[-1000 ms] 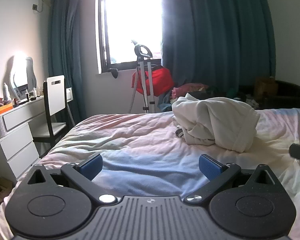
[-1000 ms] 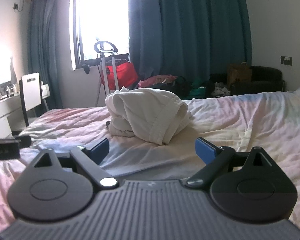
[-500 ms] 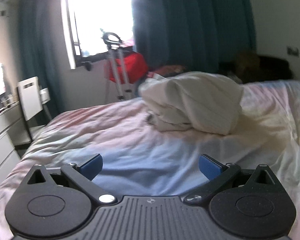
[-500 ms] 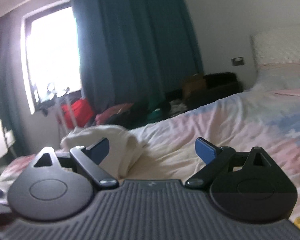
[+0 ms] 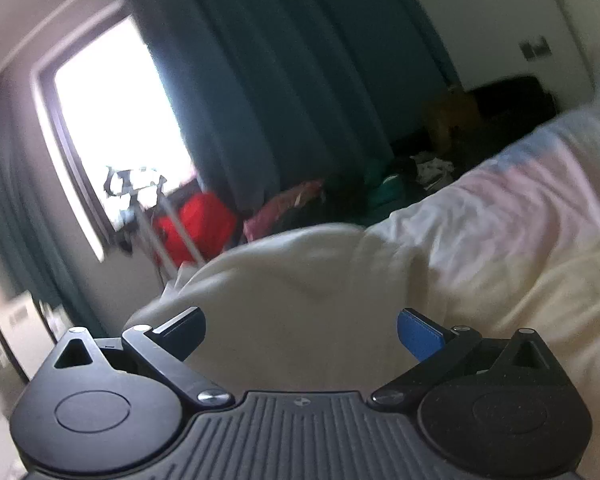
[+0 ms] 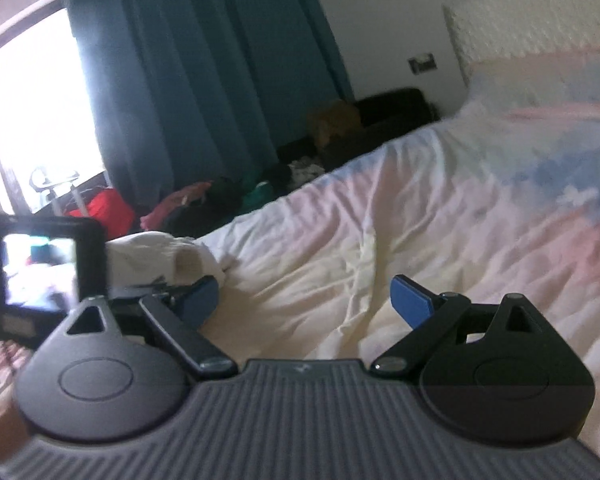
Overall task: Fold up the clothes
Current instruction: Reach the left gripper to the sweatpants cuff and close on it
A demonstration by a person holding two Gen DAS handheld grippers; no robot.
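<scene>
Here, a crumpled white garment (image 5: 300,292) lies bunched on the bed (image 5: 520,240), long axis unclear. The left gripper (image 5: 300,330) is spread wide before it; the right gripper (image 6: 305,300), also wide, holds nothing.

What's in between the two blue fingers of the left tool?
In the left wrist view, the crumpled white garment fills the gap of the open left tool. Blur hides whether the fingers touch it.
</scene>
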